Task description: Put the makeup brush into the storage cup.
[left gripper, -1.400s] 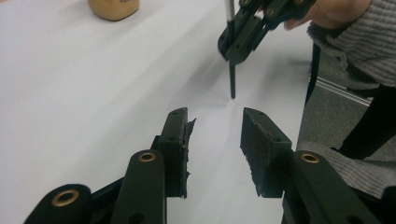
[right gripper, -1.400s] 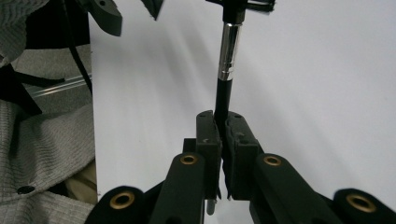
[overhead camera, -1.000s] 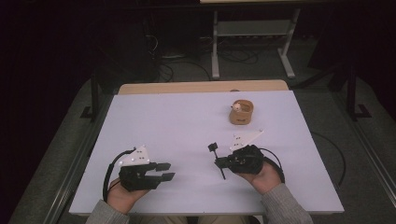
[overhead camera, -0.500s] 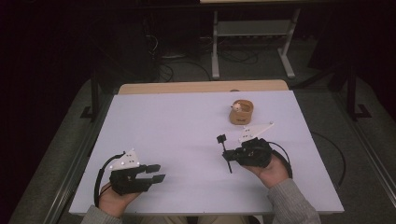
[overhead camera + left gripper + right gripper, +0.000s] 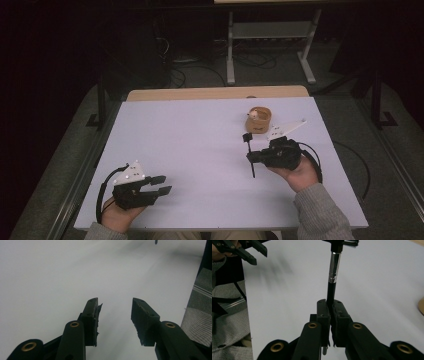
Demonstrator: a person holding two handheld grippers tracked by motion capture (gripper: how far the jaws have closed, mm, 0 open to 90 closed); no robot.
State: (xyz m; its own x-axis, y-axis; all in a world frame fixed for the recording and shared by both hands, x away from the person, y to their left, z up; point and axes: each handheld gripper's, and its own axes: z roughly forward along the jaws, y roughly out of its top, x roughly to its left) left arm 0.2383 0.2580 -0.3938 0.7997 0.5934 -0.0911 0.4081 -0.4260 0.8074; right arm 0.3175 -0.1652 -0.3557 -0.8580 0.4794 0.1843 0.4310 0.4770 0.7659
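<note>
My right gripper (image 5: 251, 157) is at the right of the white table (image 5: 200, 145), shut on a thin black rod-shaped tool (image 5: 249, 155). In the right gripper view the jaws (image 5: 330, 303) clamp the tool (image 5: 334, 270), which has a silver band and a black head. A small round wooden cup (image 5: 258, 120) with a pale item inside stands just beyond it. Near the front left edge my left gripper (image 5: 161, 184) is open and holds nothing. The left gripper view shows its jaws (image 5: 114, 303) apart over bare table.
A wooden strip (image 5: 215, 93) borders the table's far edge. Beyond it are a metal stand (image 5: 270, 35) and cables on dark floor. A grey sleeve (image 5: 227, 322) and the left gripper (image 5: 249, 250) show in the right gripper view.
My right gripper has carried the tool farther from the person and to the right, closer to the wooden cup. The left gripper has drifted slightly left and toward the front edge.
</note>
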